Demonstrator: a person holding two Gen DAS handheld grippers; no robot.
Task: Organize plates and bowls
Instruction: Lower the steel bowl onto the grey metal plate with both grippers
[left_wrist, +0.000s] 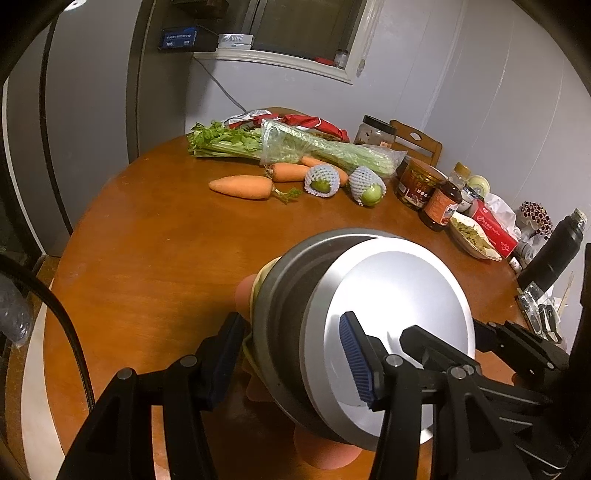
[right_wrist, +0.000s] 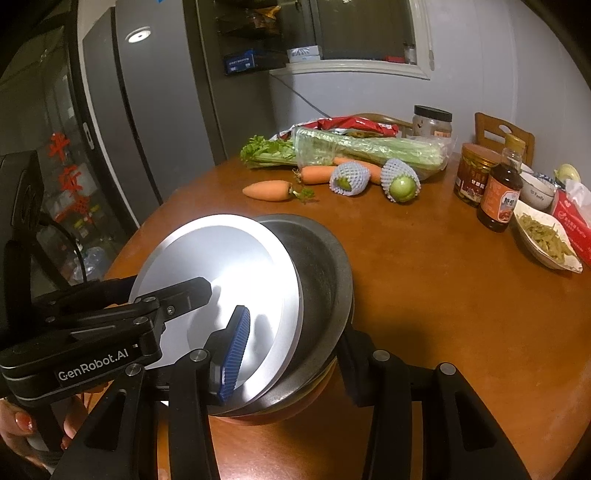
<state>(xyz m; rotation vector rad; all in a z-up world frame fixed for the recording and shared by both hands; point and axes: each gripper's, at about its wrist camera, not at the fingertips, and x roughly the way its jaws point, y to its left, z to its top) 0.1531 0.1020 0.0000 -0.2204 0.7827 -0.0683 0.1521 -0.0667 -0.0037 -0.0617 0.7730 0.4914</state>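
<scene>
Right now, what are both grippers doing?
Left gripper: closed on the stack of dishes.
Right gripper: closed on the same stack, opposite side.

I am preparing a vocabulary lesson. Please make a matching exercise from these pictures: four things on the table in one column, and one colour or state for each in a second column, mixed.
Things:
1. carrot
2. stack of bowls
3. green fruit
4. celery

States:
A. wrapped in a white foam net
B. tilted, held by both claws
C. orange, lying bare on the wood
D. partly inside a clear plastic bag

Pairs: 1-C, 2-B, 3-A, 4-D
</scene>
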